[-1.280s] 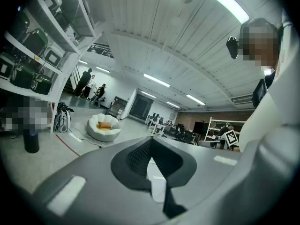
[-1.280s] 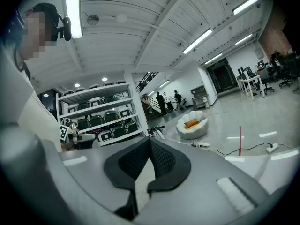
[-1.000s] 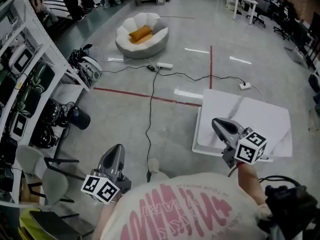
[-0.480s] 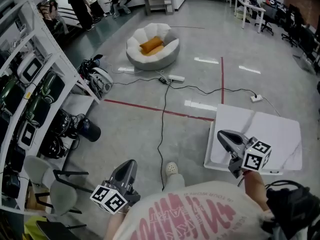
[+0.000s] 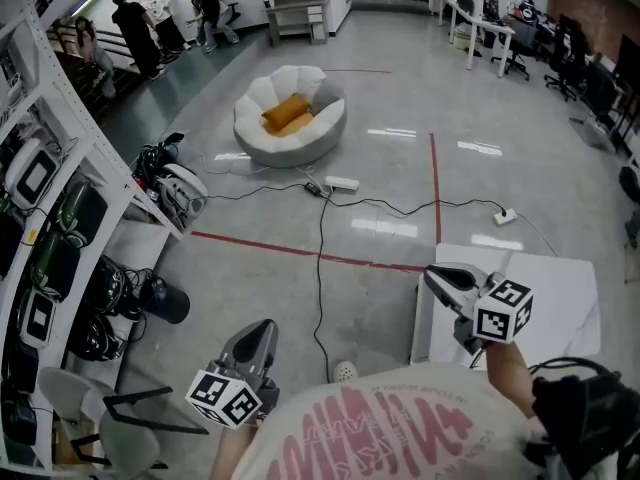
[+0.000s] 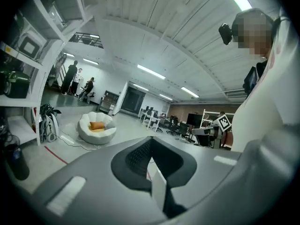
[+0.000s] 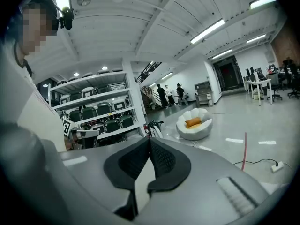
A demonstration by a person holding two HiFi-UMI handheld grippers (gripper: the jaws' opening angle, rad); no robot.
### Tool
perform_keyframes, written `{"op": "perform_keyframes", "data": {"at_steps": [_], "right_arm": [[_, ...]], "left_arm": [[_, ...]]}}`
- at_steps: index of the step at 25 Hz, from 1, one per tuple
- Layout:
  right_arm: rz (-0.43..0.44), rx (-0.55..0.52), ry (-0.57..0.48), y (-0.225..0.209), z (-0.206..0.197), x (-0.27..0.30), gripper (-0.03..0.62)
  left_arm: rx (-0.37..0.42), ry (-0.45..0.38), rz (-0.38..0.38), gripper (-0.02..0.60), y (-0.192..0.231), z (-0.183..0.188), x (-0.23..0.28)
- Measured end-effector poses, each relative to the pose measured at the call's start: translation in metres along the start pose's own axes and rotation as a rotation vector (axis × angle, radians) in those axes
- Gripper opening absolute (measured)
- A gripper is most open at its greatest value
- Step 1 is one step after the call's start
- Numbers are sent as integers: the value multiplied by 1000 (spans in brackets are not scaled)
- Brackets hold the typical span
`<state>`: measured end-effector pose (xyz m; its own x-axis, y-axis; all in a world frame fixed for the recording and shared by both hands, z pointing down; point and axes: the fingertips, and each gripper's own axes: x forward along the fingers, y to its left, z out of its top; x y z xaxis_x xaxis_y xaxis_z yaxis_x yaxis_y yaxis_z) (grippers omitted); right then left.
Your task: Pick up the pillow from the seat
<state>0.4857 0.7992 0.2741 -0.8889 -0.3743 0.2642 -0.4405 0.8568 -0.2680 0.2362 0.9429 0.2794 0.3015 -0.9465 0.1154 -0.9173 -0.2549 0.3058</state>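
Left tongs: my left tongs (image 5: 264, 328) hang low at my near left, pressed together with nothing between them. Nothing is within reach to grip, so I judge they are closed simply for carrying.
Right tongs: my right tongs (image 5: 433, 275) are also closed and empty. I hold them out by the left edge of the white tabletop (image 5: 560, 283) on my right, with the tips aimed far-left toward the seat.
Pillow: the orange pillow (image 5: 285, 114) lies in the hollow of the seat, tilted against its back cushions. It is far across the floor and well apart from both tongs.
Seat: the white, petal-shaped seat (image 5: 258, 136) sits on the floor at far centre-left. Its raised rim cups the pillow, so I expect to reach in from above or from the open front.
Route: a black cable (image 5: 320, 253) and a red line (image 5: 290, 250) cross the floor between me and the seat. The cable is what I need to step over.
Stage: approach only, by my reading. The tongs must open before any grasp.
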Motion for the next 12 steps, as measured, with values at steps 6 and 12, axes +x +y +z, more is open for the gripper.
{"op": "perform_keyframes", "data": {"at_steps": [6, 12], "right_arm": [[-46, -10, -8, -23, 27, 51, 6], [-44, -15, -10, -39, 38, 91, 6]], "left_arm": [[17, -7, -1, 18, 52, 26, 31], [30, 5, -7, 18, 85, 34, 53]]}}
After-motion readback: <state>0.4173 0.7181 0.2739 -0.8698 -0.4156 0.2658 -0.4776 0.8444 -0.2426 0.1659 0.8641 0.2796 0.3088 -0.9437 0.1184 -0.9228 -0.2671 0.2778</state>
